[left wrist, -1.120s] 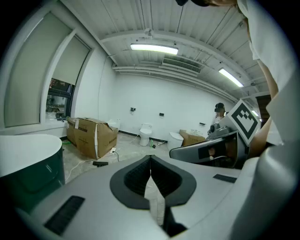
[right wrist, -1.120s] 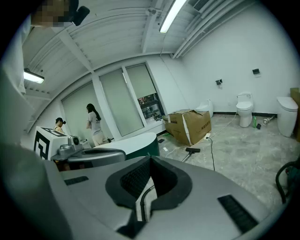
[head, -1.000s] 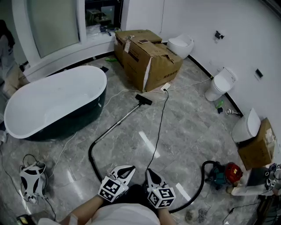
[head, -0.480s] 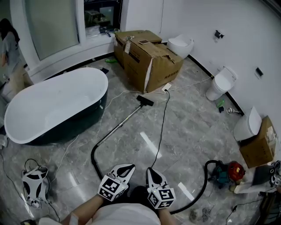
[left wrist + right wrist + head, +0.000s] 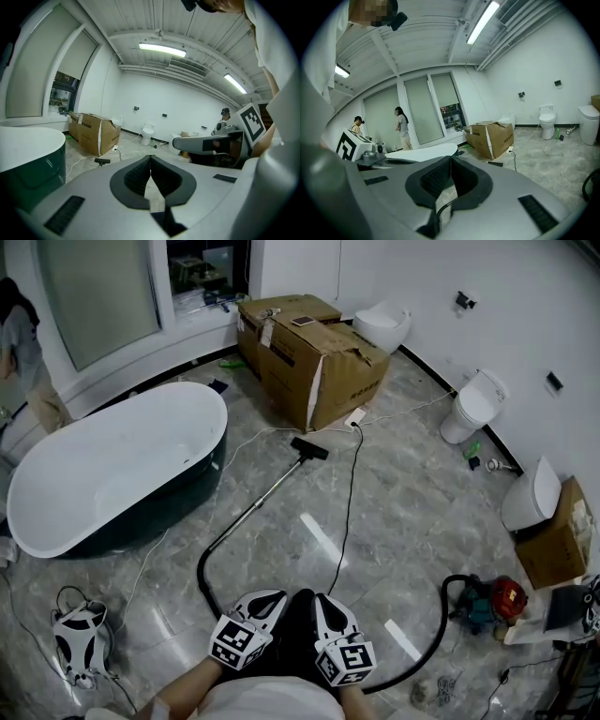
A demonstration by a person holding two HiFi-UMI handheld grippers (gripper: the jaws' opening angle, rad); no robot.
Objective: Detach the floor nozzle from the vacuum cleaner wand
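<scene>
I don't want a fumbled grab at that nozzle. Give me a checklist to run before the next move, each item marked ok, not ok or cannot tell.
1. Left gripper free: ok, jaws together, nothing between them.
2. Right gripper free: ok, jaws together, empty.
3. Floor nozzle located: ok, on the floor by the cardboard box, attached to the wand.
4. Nozzle within reach: not ok, it lies well ahead of both grippers.
5. Walking path: not ok, a black cable runs along the floor beside the wand.
6. Release catch at the joint: cannot tell, too small to see.
</scene>
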